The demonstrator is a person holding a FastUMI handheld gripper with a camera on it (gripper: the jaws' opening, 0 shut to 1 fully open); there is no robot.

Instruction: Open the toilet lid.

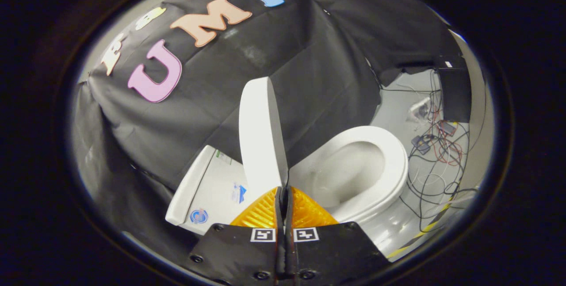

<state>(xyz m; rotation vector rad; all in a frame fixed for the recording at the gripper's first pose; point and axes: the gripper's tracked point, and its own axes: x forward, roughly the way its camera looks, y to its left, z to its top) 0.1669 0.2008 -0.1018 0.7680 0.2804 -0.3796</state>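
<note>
The white toilet lid [258, 135] stands raised, nearly upright and seen almost edge-on, between the tank [208, 188] and the open bowl [349, 171]. The white seat ring [393, 166] lies down around the bowl. My gripper [283, 188] is shut, its two fingers pressed together with their tips right at the lid's nearest rim. I cannot tell whether the rim is pinched between the tips or only touching them.
A black cloth wall hangs behind the toilet. Beyond the bowl, on the pale floor, lie tangled cables [435, 153] and small adapters, with a black box [455, 91] farther off. A yellow-black striped tape line [424, 230] runs along the floor by the toilet's base.
</note>
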